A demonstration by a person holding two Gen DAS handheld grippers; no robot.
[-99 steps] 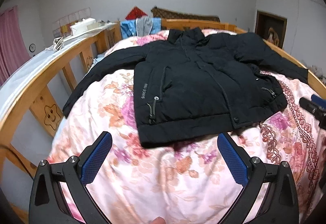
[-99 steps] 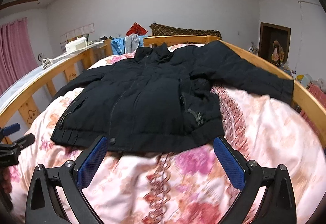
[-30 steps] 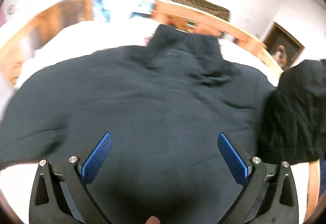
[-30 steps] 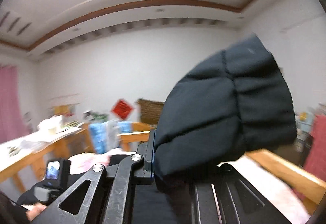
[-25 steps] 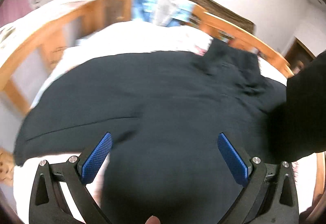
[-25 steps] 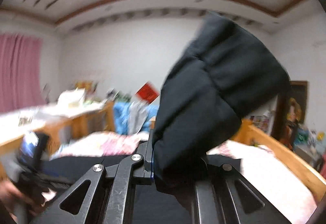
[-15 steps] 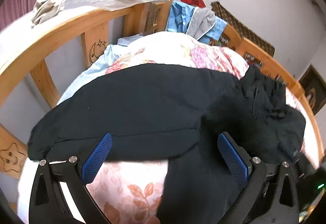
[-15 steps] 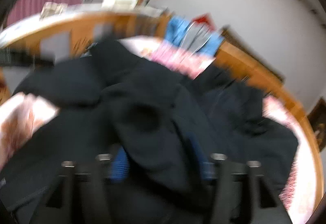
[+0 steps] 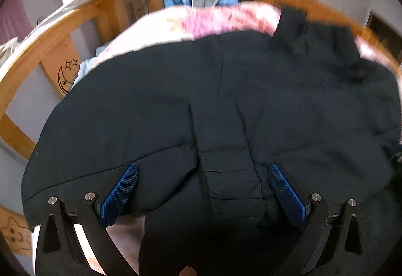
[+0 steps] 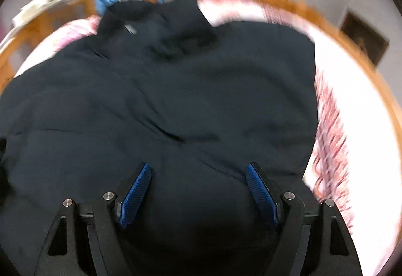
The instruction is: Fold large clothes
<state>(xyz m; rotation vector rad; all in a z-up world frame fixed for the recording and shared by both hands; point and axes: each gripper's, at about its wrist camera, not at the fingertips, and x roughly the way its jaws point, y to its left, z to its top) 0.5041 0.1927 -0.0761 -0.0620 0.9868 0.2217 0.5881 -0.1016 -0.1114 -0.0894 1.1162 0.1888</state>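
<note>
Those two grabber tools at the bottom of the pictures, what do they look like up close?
The left gripper and the right gripper look alike: black angular frames with triangular cut-outs and silver round bolts. Each has two flat fingers faced with blue, finely textured pads. No cables or sleeves show.

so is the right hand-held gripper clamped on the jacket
No, the right hand-held gripper has its blue pads spread wide apart above the black jacket, pinching no fabric.

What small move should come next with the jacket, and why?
Probably lower the left gripper onto the sleeve lying between its open jaws. The right gripper, whose jaws have just been opening, holds nothing, and the jacket on the bed looks only partly folded.
</note>
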